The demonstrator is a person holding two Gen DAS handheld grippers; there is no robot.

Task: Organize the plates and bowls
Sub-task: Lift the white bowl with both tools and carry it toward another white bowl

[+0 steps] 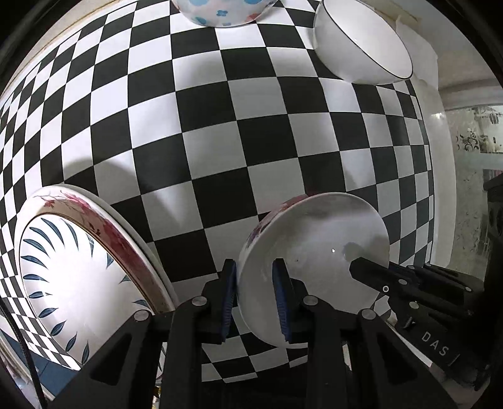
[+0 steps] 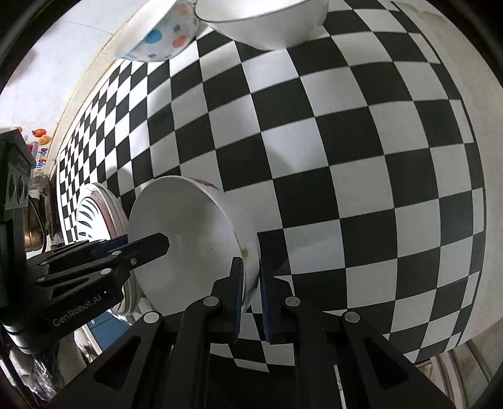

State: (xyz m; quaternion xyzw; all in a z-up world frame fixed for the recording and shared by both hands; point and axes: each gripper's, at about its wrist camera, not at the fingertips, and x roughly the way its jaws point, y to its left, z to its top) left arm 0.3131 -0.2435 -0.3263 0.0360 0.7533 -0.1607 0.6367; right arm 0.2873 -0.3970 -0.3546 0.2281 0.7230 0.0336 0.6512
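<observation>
Both hand-held grippers hold one bowl together. The bowl (image 1: pixel 314 251) is white inside, with red flowers on its outside. It hangs tipped on its side, up over the checkered worktop (image 1: pixel 220 141), not touching it.

The left hand-held gripper (image 1: pixel 254 302) pinches the bowl's rim, one blue pad (image 1: pixel 281 302) inside and one outside. The right hand-held gripper (image 2: pixel 250 299) pinches the rim on the other side the same way. Each one also shows in the other's view, reaching in from the side.

The bowl looks like hard, shiny china. It is probably a bit heavy and slippery, and it would break if dropped. It will not bend, so the thin rim is the best place to hold it. The ridged pads should help stop it sliding. Two grips on opposite sides should keep it from swinging.

A stack of plates (image 1: pixel 94 267) sits at the left. The top plate is white with blue leaf marks, and the plate under it has a red flower edge. They are flat, round and smooth.

Far off stand two more bowls: a spotted bowl (image 1: pixel 220 12) with blue and red dots, and a plain white bowl (image 1: pixel 361 47) with a thin dark line on its rim. They sit just beside each other. The worktop has flat black and white squares.
</observation>
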